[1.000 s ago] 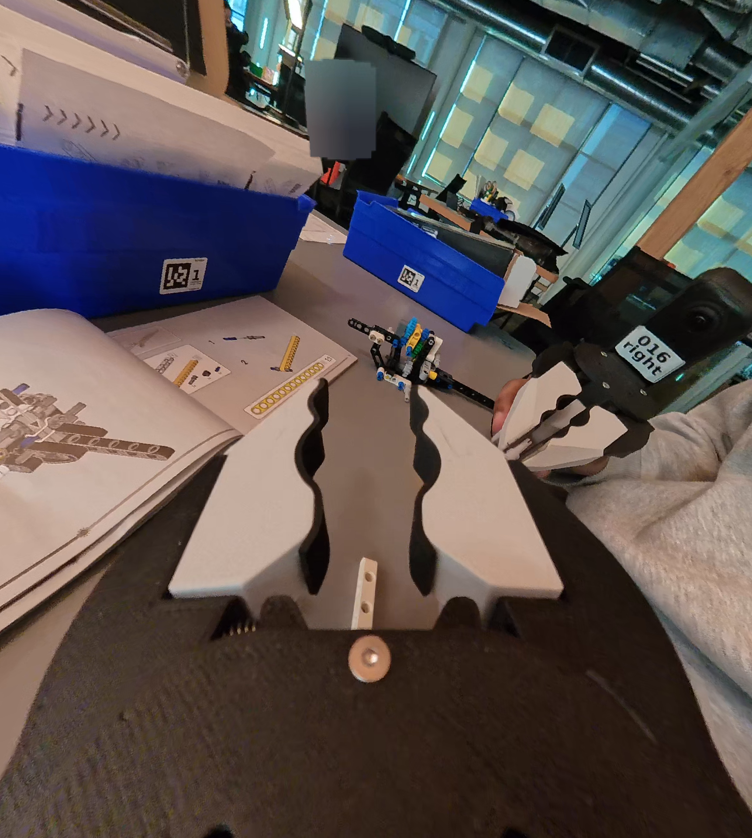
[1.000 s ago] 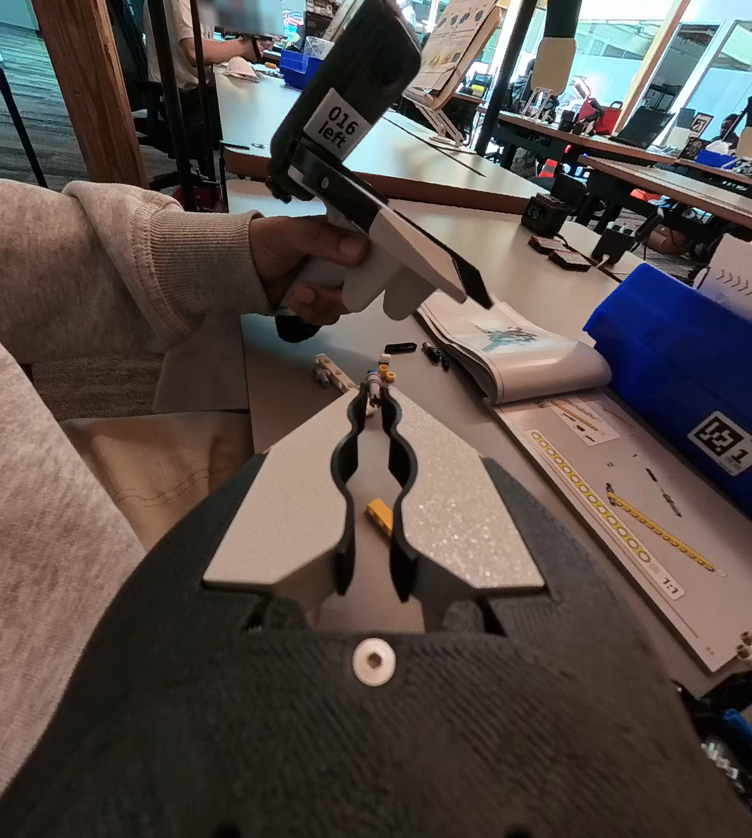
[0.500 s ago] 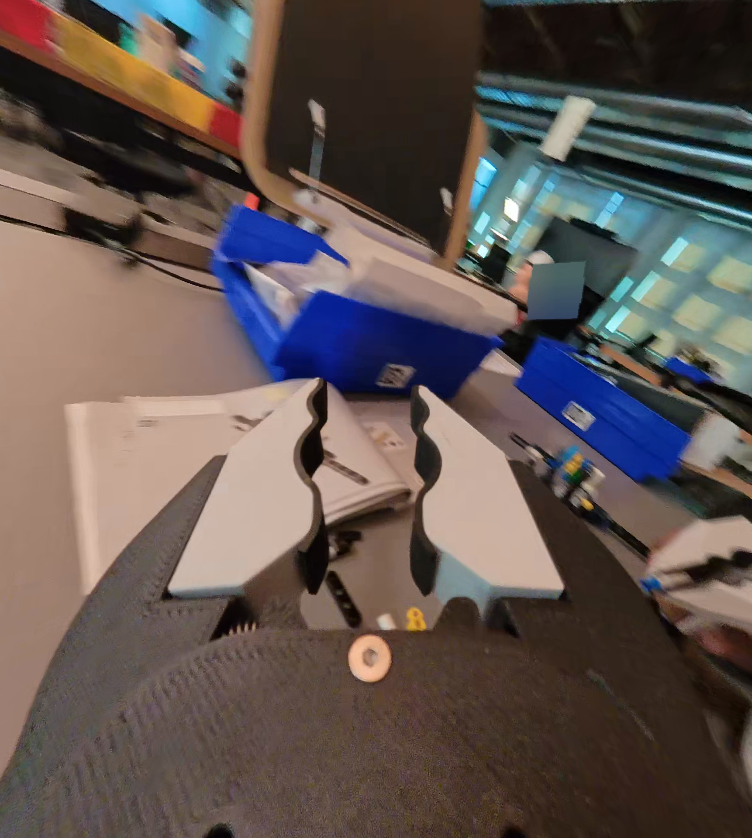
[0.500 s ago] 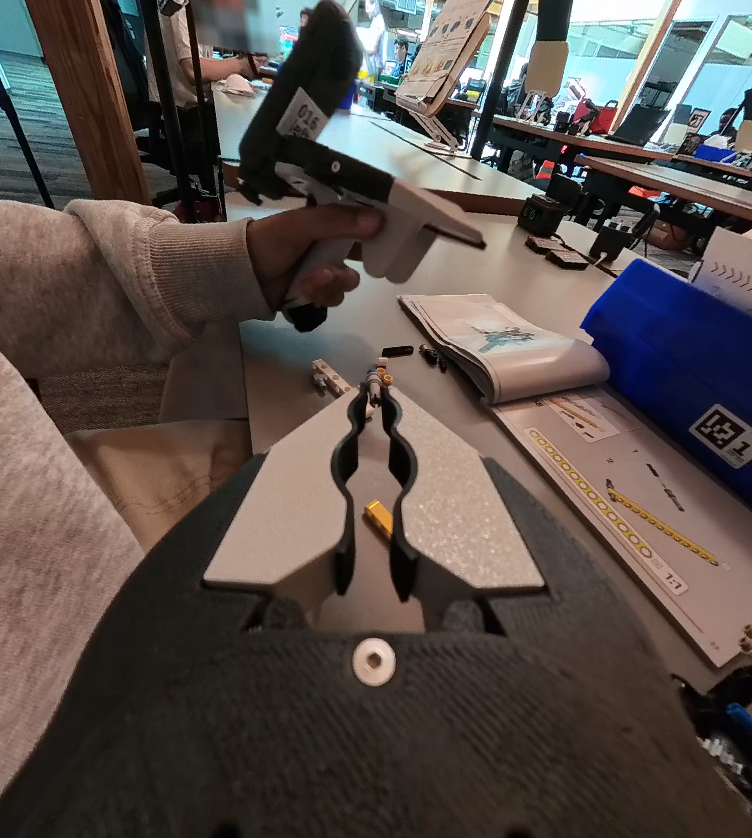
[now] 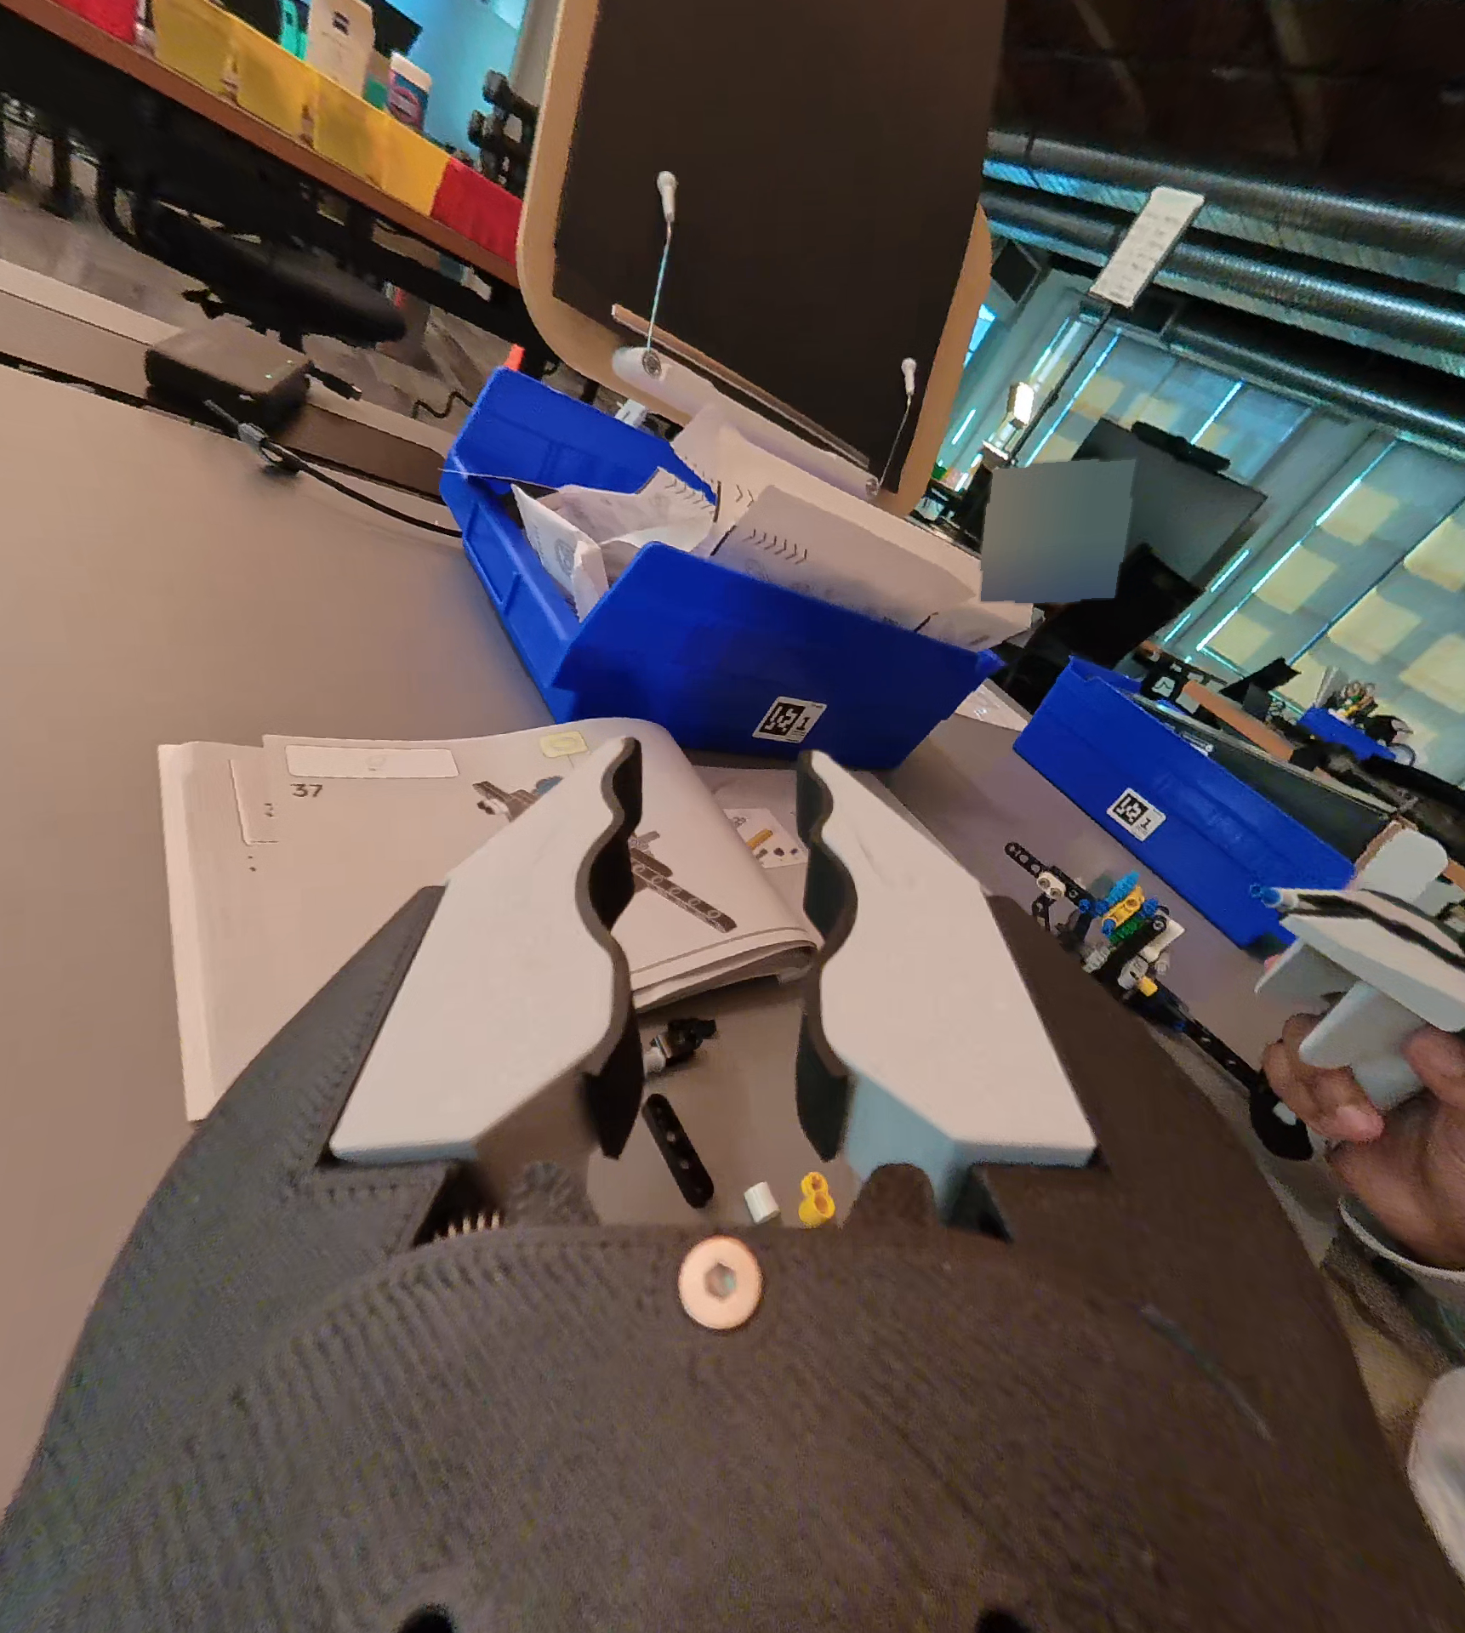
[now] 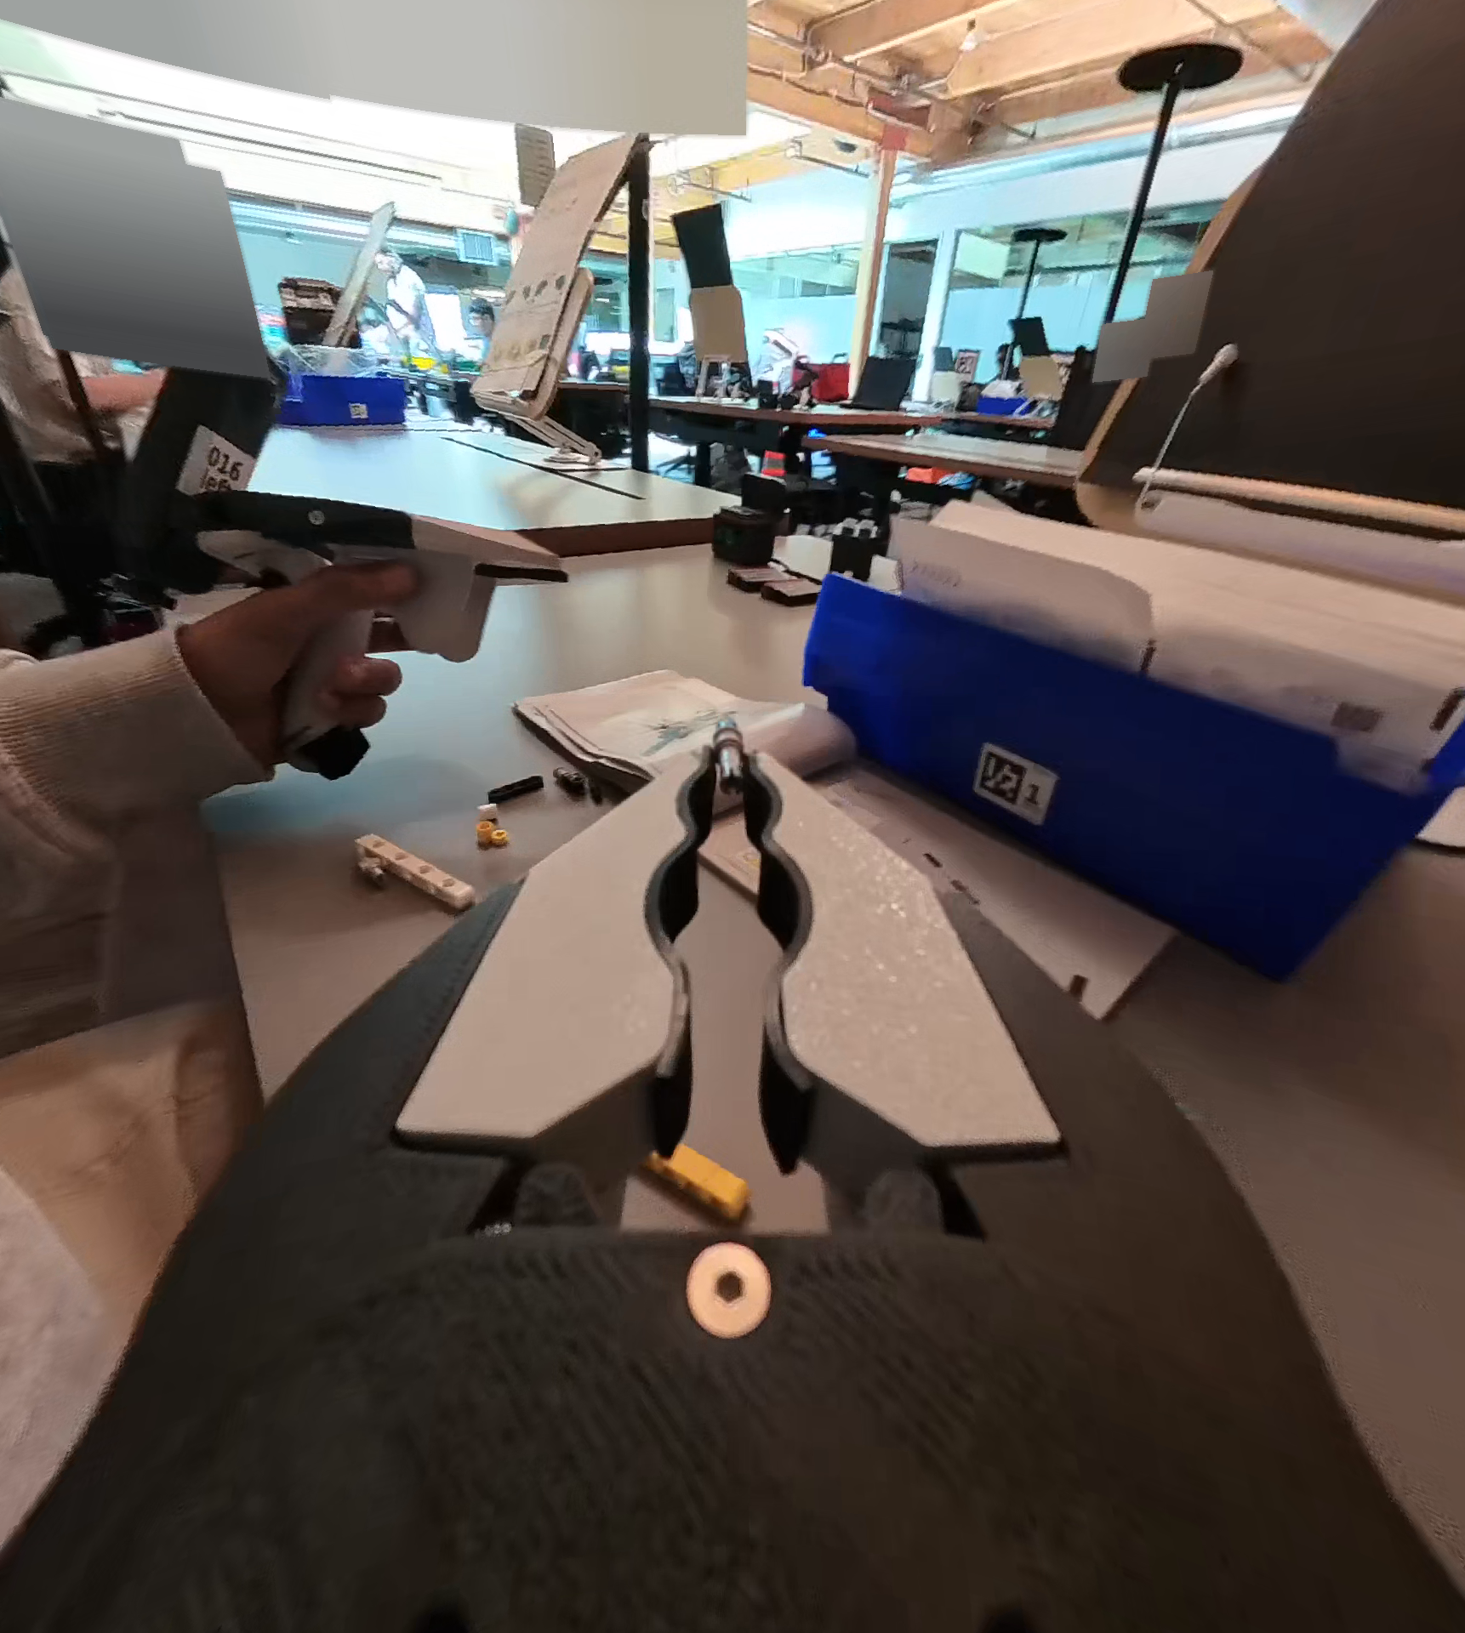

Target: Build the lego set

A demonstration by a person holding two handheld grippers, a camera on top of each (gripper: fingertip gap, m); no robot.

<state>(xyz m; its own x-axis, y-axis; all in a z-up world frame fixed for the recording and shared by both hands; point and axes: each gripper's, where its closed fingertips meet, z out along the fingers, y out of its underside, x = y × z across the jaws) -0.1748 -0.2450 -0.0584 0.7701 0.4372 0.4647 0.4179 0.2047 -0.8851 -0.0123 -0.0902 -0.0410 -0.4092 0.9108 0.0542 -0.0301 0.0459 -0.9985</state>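
My left gripper (image 5: 716, 782) is open and empty, held above the table. Below its jaws lie a black beam (image 5: 676, 1149), a white bush (image 5: 760, 1202) and a yellow connector (image 5: 816, 1197). The partly built lego model (image 5: 1109, 928) stands to the right of them. My right gripper (image 6: 724, 782) is shut on a small blue-grey pin (image 6: 724, 751) and holds it above the table. In the right wrist view the left gripper (image 6: 552, 573) hovers at the left, above a white beam (image 6: 415, 870), the yellow connector (image 6: 492, 833) and the black beam (image 6: 515, 786). The right gripper (image 5: 1281, 906) shows in the left wrist view.
The open instruction booklet (image 5: 358, 866) lies ahead of the left gripper, with a blue bin (image 5: 755, 672) of paper bags behind it and a second blue bin (image 5: 1171, 804) to its right. A yellow piece (image 6: 698, 1180) lies under the right gripper. A loose parts sheet (image 6: 1021, 919) lies beside the bin. The left gripper's tips are roughly 25 cm from the right gripper's. My left gripper is the nearer one to the white bush (image 5: 760, 1202): about 12 cm, against 20 cm. Seen from the right wrist view (image 6: 491, 812) as well. It is some 15 cm from my left tips to the white beam (image 6: 415, 870).
My left gripper has swung left and levelled out, still open, so the booklet and loose pieces are now under it. My right gripper has risen and turned, still holding the pin.
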